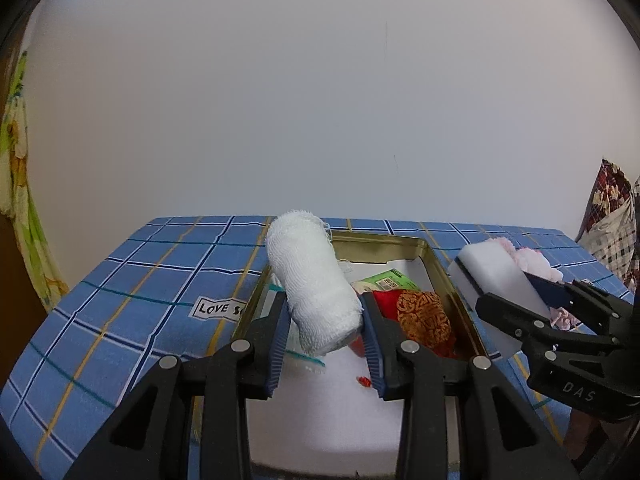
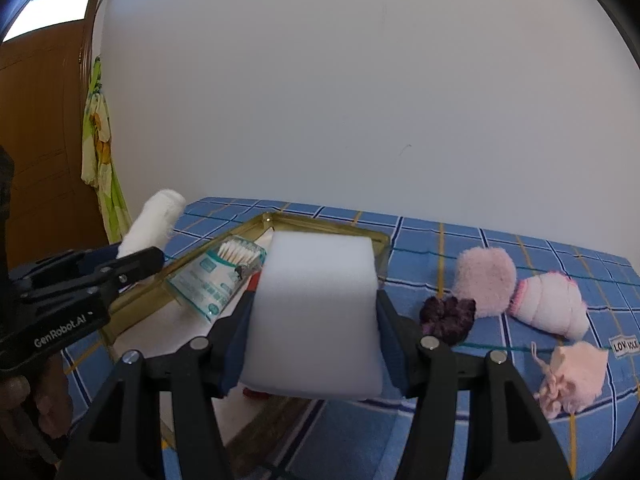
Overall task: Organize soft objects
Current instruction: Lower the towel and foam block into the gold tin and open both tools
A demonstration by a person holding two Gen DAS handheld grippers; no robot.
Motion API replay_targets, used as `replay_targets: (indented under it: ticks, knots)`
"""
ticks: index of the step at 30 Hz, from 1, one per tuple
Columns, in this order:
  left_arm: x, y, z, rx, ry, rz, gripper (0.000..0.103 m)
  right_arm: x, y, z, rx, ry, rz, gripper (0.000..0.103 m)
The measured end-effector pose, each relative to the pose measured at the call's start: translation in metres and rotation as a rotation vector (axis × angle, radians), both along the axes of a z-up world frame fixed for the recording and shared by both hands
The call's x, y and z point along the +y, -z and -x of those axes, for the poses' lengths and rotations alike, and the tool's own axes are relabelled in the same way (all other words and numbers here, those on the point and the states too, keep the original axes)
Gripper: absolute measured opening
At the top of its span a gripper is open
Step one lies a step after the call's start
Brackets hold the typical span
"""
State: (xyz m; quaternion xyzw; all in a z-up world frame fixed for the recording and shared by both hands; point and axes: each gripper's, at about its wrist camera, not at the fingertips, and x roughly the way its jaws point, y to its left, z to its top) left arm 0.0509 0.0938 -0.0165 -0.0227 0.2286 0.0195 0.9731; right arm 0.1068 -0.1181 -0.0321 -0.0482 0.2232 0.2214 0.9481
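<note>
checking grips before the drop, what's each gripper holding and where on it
The left gripper clamps the rolled white towel near its lower end. The right gripper clamps the white foam block across its two side faces, near end.

Two close wrist views, shared tin (image 1: pixel 436 268).

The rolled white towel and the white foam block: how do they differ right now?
The rolled white terry towel is a textured cylinder, tilted, clamped in the left gripper. The white foam block is smooth, flat-faced and rectangular, and looks wider; the right gripper grips it. The towel's end is frayed, the block's edges clean. Both are white, soft and held above the gold tin.
</note>
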Motion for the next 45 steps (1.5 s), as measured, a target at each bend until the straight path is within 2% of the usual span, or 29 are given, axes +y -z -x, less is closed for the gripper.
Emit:
replay_targets:
  ticks: [11, 20, 25, 27, 28, 29, 30, 32, 33, 35, 40, 45]
  knots:
    - [0.017, -0.018, -0.055, 0.119, 0.053, 0.006, 0.037, 0.034, -0.023, -0.041, 0.032, -0.008, 0.036, 0.058]
    - [0.021, -0.009, -0.094, 0.232, 0.071, 0.050, 0.037, 0.050, -0.011, -0.078, 0.118, 0.013, 0.050, 0.058]
    - [0.025, -0.002, -0.103, 0.262, 0.058, 0.040, 0.039, 0.052, -0.002, -0.088, 0.150, 0.007, 0.058, 0.061]
    - [0.023, -0.002, -0.103, 0.266, 0.046, 0.028, 0.039, 0.055, 0.001, -0.087, 0.162, -0.018, 0.056, 0.061]
    - [0.023, -0.001, -0.103, 0.270, 0.037, 0.017, 0.040, 0.055, 0.002, -0.086, 0.155, -0.012, 0.064, 0.069]
    - [0.023, -0.001, -0.102, 0.268, 0.025, 0.008, 0.046, 0.054, 0.002, -0.084, 0.147, 0.000, 0.068, 0.078]
    - [0.024, -0.001, -0.100, 0.265, 0.017, 0.005, 0.051, 0.049, 0.001, -0.082, 0.143, 0.003, 0.054, 0.079]
    - [0.026, -0.003, -0.094, 0.248, 0.002, 0.018, 0.072, 0.042, 0.000, -0.077, 0.149, -0.016, 0.023, 0.082]
    - [0.027, -0.004, -0.090, 0.236, -0.002, 0.023, 0.075, 0.039, -0.001, -0.074, 0.146, -0.013, 0.018, 0.083]
    - [0.024, -0.005, -0.082, 0.217, -0.004, 0.026, 0.076, 0.031, -0.004, -0.065, 0.133, -0.017, 0.004, 0.088]
    - [-0.001, -0.010, -0.062, 0.160, 0.023, 0.018, 0.076, -0.007, -0.010, -0.036, 0.098, -0.004, -0.004, 0.093]
    - [-0.055, -0.014, -0.051, 0.127, 0.109, -0.005, 0.076, -0.070, -0.015, -0.015, 0.074, 0.099, -0.020, 0.097]
